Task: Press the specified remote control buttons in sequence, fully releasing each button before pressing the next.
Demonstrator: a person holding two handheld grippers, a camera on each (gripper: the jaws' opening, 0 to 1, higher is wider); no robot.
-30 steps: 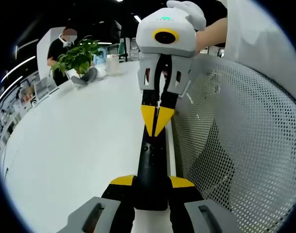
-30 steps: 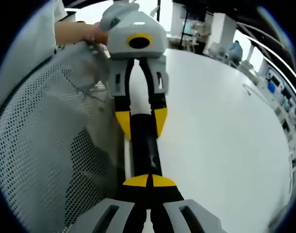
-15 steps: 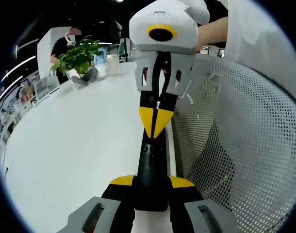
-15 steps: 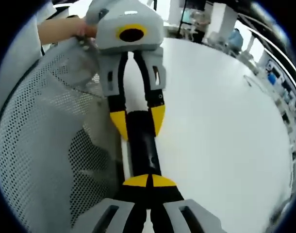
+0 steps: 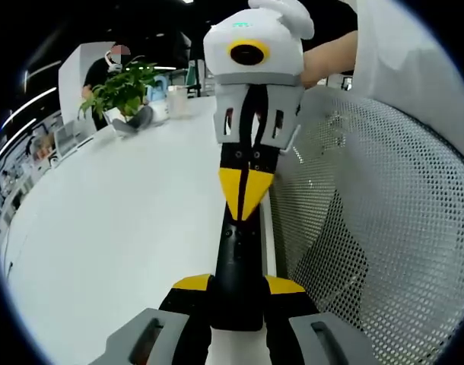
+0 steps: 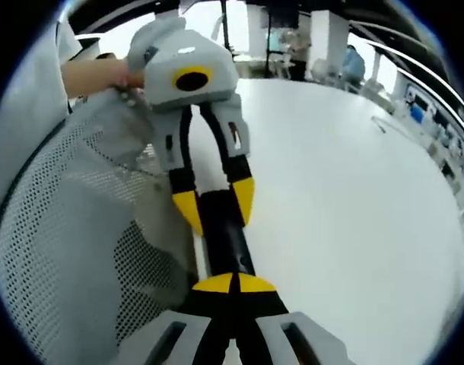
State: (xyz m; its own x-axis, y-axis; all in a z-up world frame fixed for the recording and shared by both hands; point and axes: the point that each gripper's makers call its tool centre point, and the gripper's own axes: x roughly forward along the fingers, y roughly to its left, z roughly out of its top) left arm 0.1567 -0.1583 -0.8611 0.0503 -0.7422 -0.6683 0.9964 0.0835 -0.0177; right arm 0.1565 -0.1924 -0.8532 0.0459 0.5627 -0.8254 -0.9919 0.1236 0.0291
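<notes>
Spanning both views, a white table (image 5: 103, 228) carries our work, a mesh chair back (image 5: 384, 228) at its edge. We clamp the black remote (image 5: 238, 262) at its near end between our left gripper (image 5: 238, 287) jaws, while our right gripper (image 5: 247, 182), yellow tips pressed together, bears on its face. From the right gripper view, the left gripper (image 6: 215, 205) straddles the remote (image 6: 226, 247). A sideways slip could strike the wrong button.

We see a smooth shiny black plastic remote (image 5: 238, 258) | smooth white table (image 5: 118, 220) | grey mesh chair back full of holes (image 5: 376, 228) | hard plastic right gripper (image 5: 246, 194)
</notes>
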